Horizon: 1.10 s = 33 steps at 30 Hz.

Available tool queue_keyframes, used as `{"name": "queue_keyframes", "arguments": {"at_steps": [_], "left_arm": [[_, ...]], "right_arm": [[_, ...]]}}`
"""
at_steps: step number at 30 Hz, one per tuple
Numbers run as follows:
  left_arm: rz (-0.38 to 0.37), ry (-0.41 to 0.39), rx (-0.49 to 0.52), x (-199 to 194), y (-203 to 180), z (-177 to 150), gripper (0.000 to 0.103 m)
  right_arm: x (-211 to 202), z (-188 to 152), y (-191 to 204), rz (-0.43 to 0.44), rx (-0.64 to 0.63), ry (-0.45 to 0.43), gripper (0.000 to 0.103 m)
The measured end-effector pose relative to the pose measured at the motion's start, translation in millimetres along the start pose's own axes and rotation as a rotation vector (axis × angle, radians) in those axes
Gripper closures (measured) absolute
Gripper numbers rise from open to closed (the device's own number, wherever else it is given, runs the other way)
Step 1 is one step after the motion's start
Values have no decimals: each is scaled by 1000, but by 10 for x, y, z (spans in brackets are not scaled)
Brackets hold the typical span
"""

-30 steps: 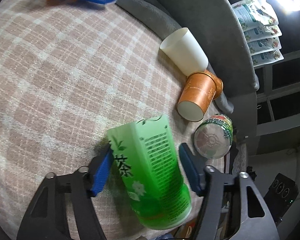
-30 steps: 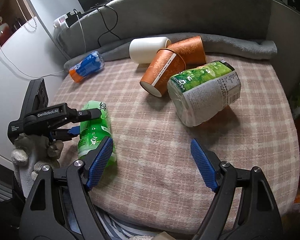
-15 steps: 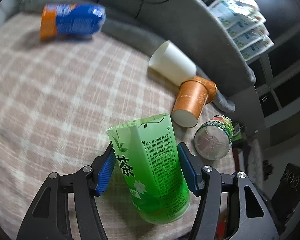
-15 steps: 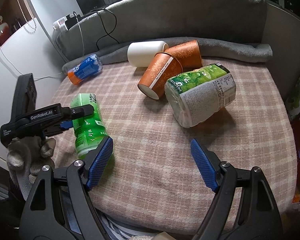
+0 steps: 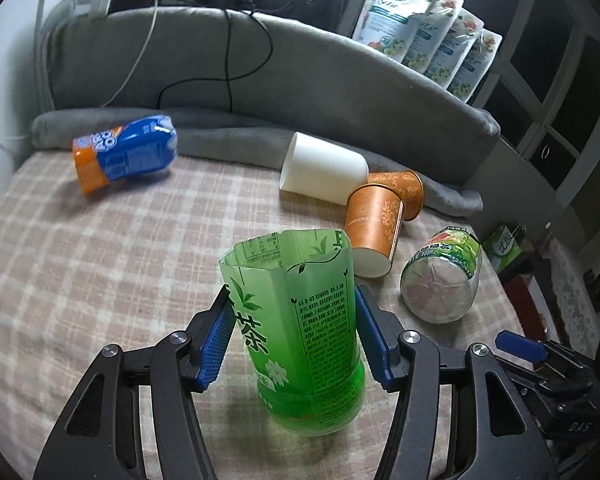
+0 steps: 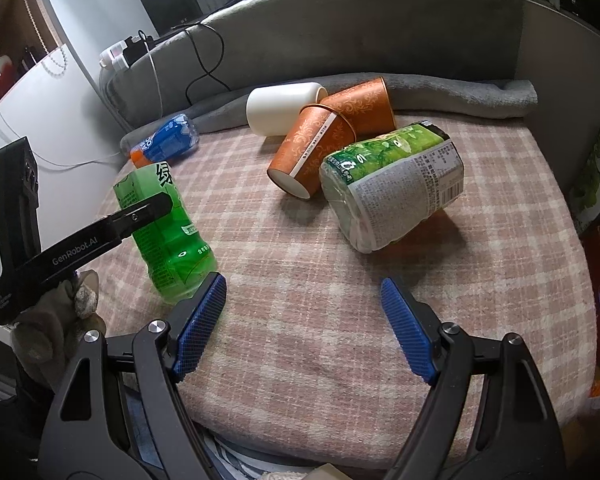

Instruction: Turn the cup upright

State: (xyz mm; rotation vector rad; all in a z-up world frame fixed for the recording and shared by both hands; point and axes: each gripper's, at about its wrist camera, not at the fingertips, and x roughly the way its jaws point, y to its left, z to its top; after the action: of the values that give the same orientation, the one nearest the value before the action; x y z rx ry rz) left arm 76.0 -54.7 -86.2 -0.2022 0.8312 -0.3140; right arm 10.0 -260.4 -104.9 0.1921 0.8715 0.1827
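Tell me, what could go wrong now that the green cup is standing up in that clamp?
The green cup stands on a soft checked blanket, still a bit tilted in the right view, so it might topple when the left gripper lets go. Its thin plastic wall could also buckle under the squeeze. The open right gripper sits close by, and its near finger could nudge the cup's base.
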Motion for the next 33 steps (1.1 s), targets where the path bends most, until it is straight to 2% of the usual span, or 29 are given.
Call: {"name": "queue_keyframes", "arguments": {"at_steps": [9, 14, 33], "left_arm": [[58, -71, 90, 7, -162, 38, 47], [83, -85, 137, 62, -237, 16, 48], [73, -78, 140, 61, -281, -33, 48]], "right_arm": [[8, 4, -51, -6, 22, -4, 21], [12, 8, -58, -7, 25, -2, 21], [-45, -13, -52, -30, 30, -40, 21]]}}
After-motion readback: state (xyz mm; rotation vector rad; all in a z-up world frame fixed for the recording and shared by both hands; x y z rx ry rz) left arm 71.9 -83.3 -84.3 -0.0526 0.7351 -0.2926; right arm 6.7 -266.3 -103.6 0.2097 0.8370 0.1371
